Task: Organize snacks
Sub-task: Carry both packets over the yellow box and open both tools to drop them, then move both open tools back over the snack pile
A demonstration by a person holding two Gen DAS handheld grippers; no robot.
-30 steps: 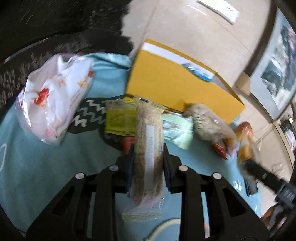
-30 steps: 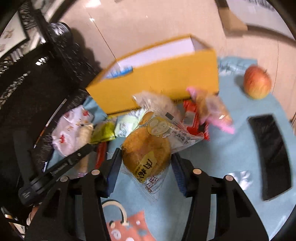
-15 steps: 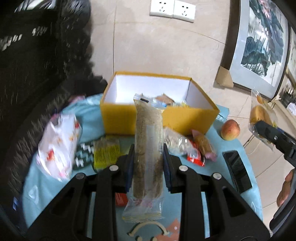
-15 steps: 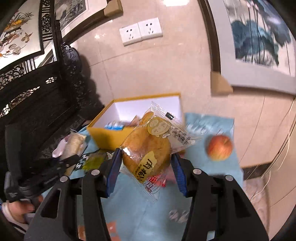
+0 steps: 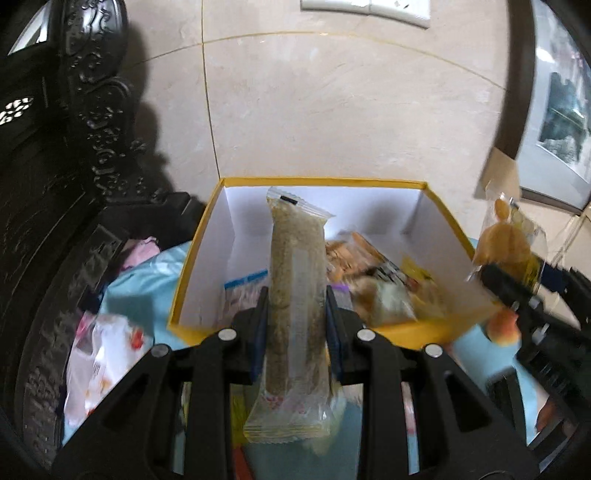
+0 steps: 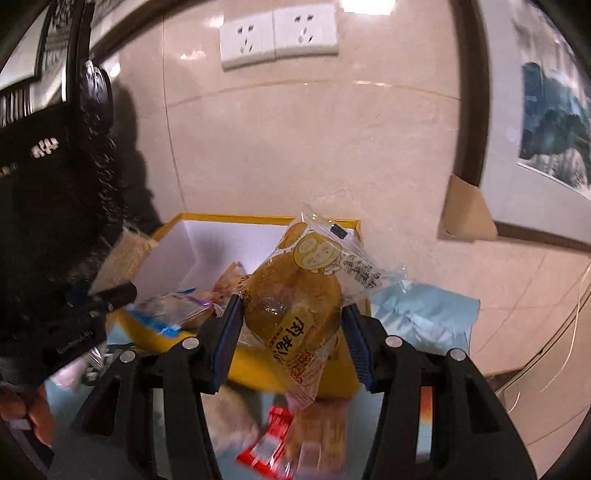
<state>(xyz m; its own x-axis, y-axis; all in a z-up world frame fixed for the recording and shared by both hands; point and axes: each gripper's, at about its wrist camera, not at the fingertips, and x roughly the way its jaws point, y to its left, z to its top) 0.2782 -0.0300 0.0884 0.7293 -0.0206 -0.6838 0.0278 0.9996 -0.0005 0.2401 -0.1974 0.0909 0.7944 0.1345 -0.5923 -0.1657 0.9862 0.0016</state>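
My left gripper (image 5: 295, 310) is shut on a long clear-wrapped grain bar (image 5: 297, 280), held upright over the front edge of the open yellow box (image 5: 321, 181). The box holds several snack packets (image 5: 373, 273). My right gripper (image 6: 291, 314) is shut on a round bun in a clear wrapper (image 6: 295, 302), held above the box's (image 6: 258, 218) near right part. The right gripper and its bun (image 5: 508, 247) show at the right in the left wrist view; the left gripper and bar (image 6: 123, 254) show at the left in the right wrist view.
The box stands on a light blue cloth (image 6: 424, 310) against a tiled wall with sockets (image 6: 279, 35). A white printed bag (image 5: 107, 354) lies left of the box, an apple (image 5: 502, 328) to its right. A red packet (image 6: 269, 446) and other snacks lie under my right gripper. Dark carved furniture (image 5: 74, 147) stands at left.
Both grippers have risen from the cloth and moved forward to the box with their snacks; the box's inside is now in view from above.
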